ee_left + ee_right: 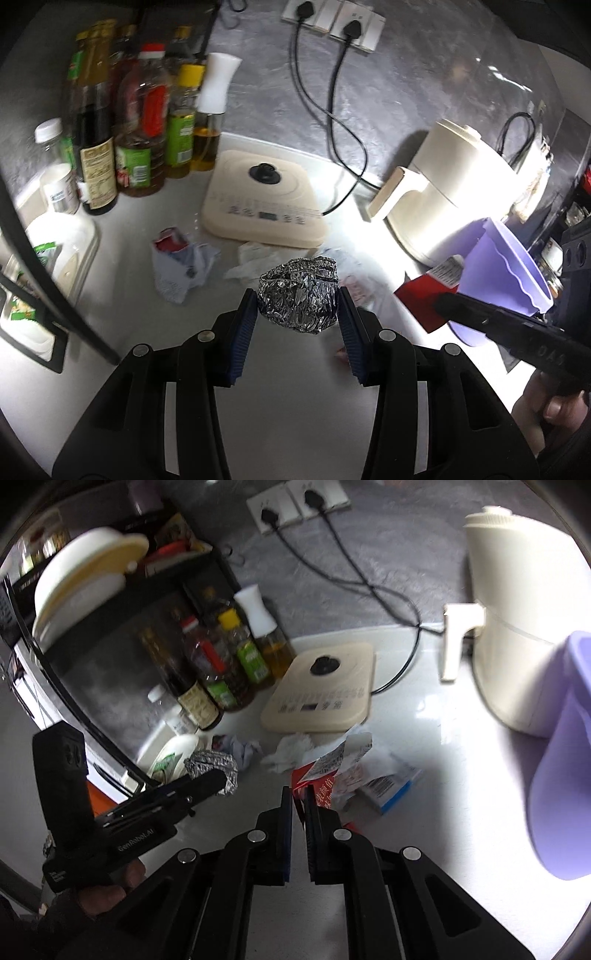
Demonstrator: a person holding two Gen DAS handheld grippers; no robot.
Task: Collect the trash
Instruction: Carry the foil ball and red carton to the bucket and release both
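Note:
My left gripper point(298, 301) is shut on a crumpled ball of aluminium foil point(298, 295) and holds it above the white counter; the foil also shows in the right wrist view point(212, 764). My right gripper point(299, 794) is shut on a red wrapper point(317, 786), seen as a red sheet point(421, 299) in the left wrist view. A lilac bin point(506, 273) stands at the right, also in the right wrist view point(565, 760). Loose trash lies on the counter: a crumpled bluish wrapper point(181, 266), white tissue point(291, 753) and a blue-and-white carton point(388, 790).
A cream induction plate point(266, 199) lies at the middle back with a cable to the wall sockets point(332, 18). A cream kettle-like appliance point(443, 192) stands at the right. Several sauce and oil bottles point(140, 122) stand at the left beside a black rack point(110, 590).

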